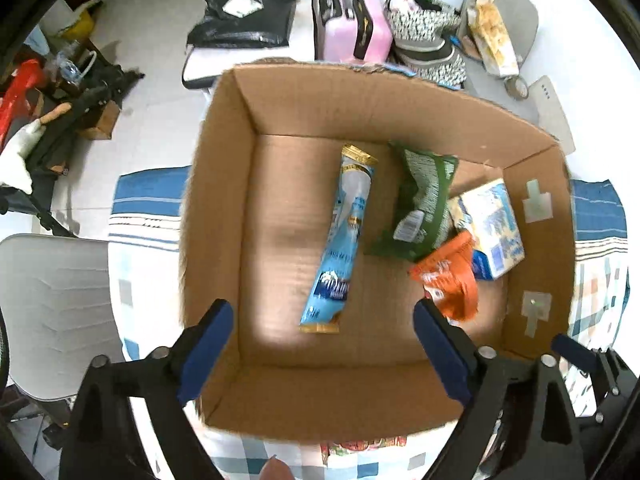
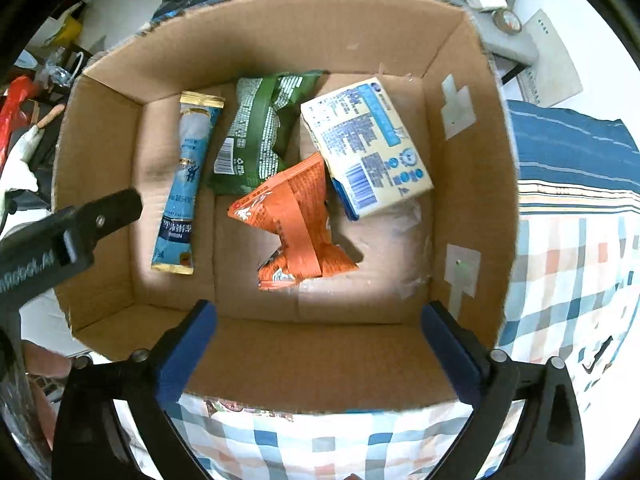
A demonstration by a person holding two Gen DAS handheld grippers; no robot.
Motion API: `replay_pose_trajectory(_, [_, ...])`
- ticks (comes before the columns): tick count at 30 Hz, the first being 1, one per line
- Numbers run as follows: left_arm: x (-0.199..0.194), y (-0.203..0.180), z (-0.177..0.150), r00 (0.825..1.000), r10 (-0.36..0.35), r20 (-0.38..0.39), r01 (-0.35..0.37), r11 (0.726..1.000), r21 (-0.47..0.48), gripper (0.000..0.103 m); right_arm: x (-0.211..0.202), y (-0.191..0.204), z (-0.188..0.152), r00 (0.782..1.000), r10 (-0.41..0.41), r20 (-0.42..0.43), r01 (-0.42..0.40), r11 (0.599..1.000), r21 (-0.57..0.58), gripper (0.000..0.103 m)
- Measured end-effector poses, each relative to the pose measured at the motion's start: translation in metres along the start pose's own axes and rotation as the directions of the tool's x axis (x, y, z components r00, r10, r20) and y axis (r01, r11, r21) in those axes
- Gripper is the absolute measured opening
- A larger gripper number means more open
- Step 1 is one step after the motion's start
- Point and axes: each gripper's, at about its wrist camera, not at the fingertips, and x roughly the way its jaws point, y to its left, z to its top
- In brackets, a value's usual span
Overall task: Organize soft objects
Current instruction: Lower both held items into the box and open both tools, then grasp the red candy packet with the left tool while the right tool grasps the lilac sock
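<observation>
An open cardboard box (image 1: 304,100) (image 2: 280,36) stands on a checked cloth. Inside lie a long light-blue packet (image 1: 344,240) (image 2: 186,184), a green packet (image 1: 420,204) (image 2: 256,128), an orange packet (image 1: 452,276) (image 2: 296,224) and a cream-and-blue pack (image 1: 492,228) (image 2: 368,148). My left gripper (image 1: 324,348) is open and empty above the box's near wall. My right gripper (image 2: 316,348) is open and empty above the near wall too. A finger of the left gripper (image 2: 100,216) shows at the left of the right wrist view.
The checked and striped cloth (image 1: 144,216) (image 2: 576,264) covers the surface around the box. A snack packet (image 1: 360,446) lies under the box's near edge. Behind the box are a pink case (image 1: 356,28), patterned shoes (image 1: 428,40), a tape roll (image 1: 518,86). A grey chair (image 1: 52,312) stands left.
</observation>
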Motion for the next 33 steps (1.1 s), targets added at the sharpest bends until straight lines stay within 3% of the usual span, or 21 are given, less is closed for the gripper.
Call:
replay_pose_trajectory(9, [-0.057, -0.01, -0.056, 0.989, 0.027, 0.144, -0.031, 0.999, 0.023, 0.097, -0.046, -0.014, -0.041, 0.99, -0.013, 0.137, 0.015, 1.0, -0.008, 0.103])
replay_pose_trajectory(14, [-0.083, -0.014, -0.081, 0.975, 0.044, 0.22, -0.047, 0.999, 0.009, 0.099, -0.074, -0.016, -0.072, 0.98, -0.016, 0.197, 0.021, 0.999, -0.024, 0.103])
replay_pose_trajectory(30, [-0.128, -0.02, -0.138, 0.956, 0.024, 0.291, -0.015, 0.999, -0.032, 0.099, -0.128, -0.026, -0.138, 0.96, 0.035, 0.278, -0.025, 0.999, -0.04, 0.103])
replay_pose_trajectory(33, [-0.113, -0.023, -0.153, 0.965, 0.035, 0.26, -0.023, 0.999, -0.049, 0.099, -0.125, -0.041, -0.145, 0.962, 0.053, 0.267, -0.056, 0.998, 0.004, 0.103])
